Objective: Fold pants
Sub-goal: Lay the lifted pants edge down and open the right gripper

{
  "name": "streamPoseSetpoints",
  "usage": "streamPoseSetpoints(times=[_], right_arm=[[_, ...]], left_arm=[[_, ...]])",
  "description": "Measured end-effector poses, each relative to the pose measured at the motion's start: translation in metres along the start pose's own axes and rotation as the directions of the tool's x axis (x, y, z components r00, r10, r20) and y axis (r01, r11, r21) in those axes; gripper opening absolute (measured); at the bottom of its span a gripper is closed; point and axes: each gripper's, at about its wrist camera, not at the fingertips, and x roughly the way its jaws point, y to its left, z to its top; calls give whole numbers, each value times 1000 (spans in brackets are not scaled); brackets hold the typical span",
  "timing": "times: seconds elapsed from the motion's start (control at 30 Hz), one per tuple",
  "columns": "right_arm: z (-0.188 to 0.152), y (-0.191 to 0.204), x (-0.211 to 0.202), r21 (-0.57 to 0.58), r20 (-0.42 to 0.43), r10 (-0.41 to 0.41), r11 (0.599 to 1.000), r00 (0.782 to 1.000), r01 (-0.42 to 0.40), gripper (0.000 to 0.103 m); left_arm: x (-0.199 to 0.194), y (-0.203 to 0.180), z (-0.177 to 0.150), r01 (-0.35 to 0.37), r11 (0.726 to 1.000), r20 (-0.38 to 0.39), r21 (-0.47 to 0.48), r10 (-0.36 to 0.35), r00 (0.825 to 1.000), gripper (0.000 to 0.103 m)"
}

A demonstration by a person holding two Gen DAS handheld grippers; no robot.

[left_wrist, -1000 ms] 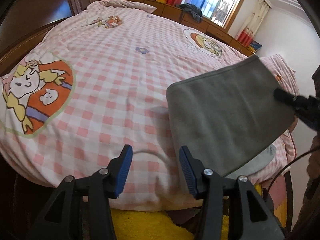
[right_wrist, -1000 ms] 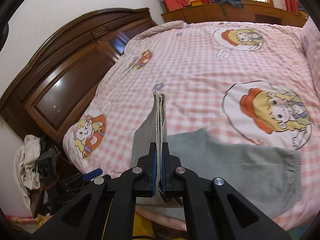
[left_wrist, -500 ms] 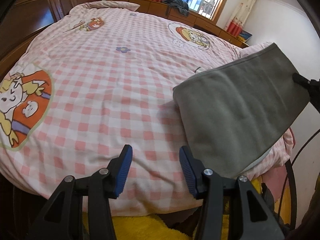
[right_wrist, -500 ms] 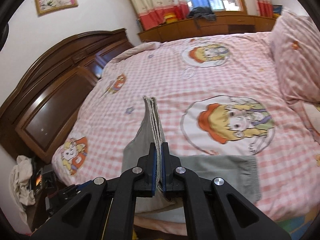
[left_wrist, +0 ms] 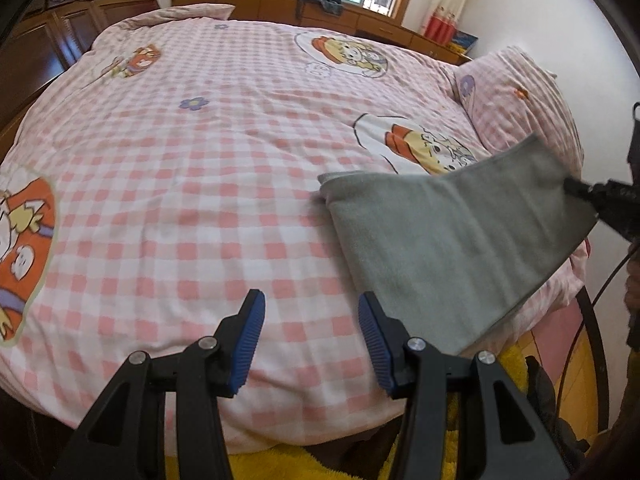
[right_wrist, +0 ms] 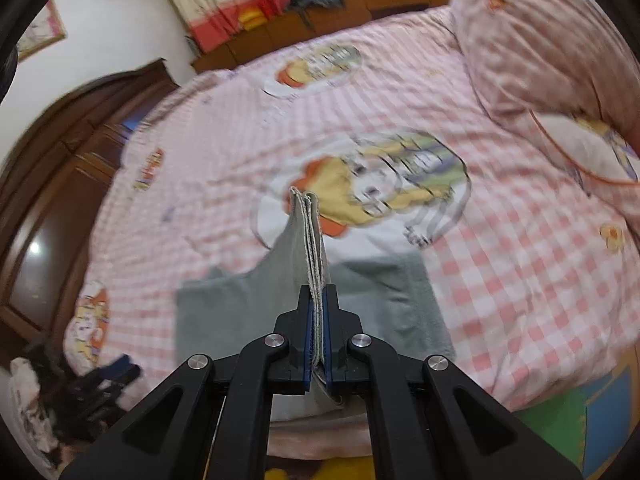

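The grey pants [left_wrist: 448,240] lie folded at the near right edge of the bed, with their right end lifted off the quilt. My right gripper [right_wrist: 317,308] is shut on that lifted end, where several stacked fabric edges [right_wrist: 310,236] stand up between the blue pads. In the left wrist view it shows as a black tip [left_wrist: 600,196] at the pants' far right. The rest of the pants [right_wrist: 248,312] lies flat below. My left gripper [left_wrist: 310,320] is open and empty, just left of the pants' near edge.
The bed has a pink checked quilt [left_wrist: 200,184] with cartoon prints. A pink pillow [left_wrist: 520,100] lies at the right. A dark wooden wardrobe [right_wrist: 52,208] stands along the left. A wooden dresser [left_wrist: 320,12] runs under the window. A yellow rug [left_wrist: 280,464] lies below the bed's edge.
My right gripper has carried the gripped end of the pants to the right and lower, over the part lying flat. My left gripper stayed open and drew back slightly from the pants.
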Motion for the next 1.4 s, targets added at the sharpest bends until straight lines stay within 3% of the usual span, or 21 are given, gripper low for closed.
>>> streamPoseSetpoints(times=[0.4, 0.47, 0.5, 0.53, 0.63, 0.7, 0.83, 0.97, 1.1, 1.23, 1.4], right_arm=[[-28, -44, 64, 52, -95, -103, 993, 990, 108, 5], [-31, -44, 68, 42, -93, -115, 992, 989, 120, 5], [-31, -44, 68, 37, -90, -116, 992, 989, 120, 5], [-31, -44, 67, 33, -92, -116, 992, 989, 120, 5], [-27, -43, 60, 31, -94, -125, 991, 988, 128, 7], [-21, -37, 47, 14, -65, -138, 990, 988, 140, 8], [-6, -22, 34, -21, -5, -105, 994, 994, 105, 12], [4, -8, 59, -69, -35, -41, 997, 999, 39, 12], [5, -8, 103, -138, -68, -123, 984, 990, 113, 12], [6, -26, 121, -85, -71, -76, 994, 995, 70, 5], [8, -29, 113, -58, -81, -52, 997, 995, 48, 4]], left_arm=[[46, -42, 32, 37, 992, -10, 123, -36, 999, 51], [57, -50, 40, 68, 988, -8, 136, -68, 998, 44], [63, -54, 43, 81, 987, -13, 141, -80, 997, 34], [70, -57, 47, 90, 985, -18, 146, -88, 996, 31], [90, -61, 54, 90, 986, -25, 144, -87, 996, 30], [110, -58, 57, 53, 989, -54, 138, -46, 998, 27], [118, -46, 57, 71, 994, -77, 84, -65, 995, 25], [114, -43, 65, 83, 994, -53, 71, -80, 995, 25], [127, -40, 71, 76, 995, -71, 60, -72, 995, 24], [139, -34, 75, 67, 996, -61, 52, -64, 996, 20], [144, -35, 74, 45, 996, -45, 79, -41, 998, 18]])
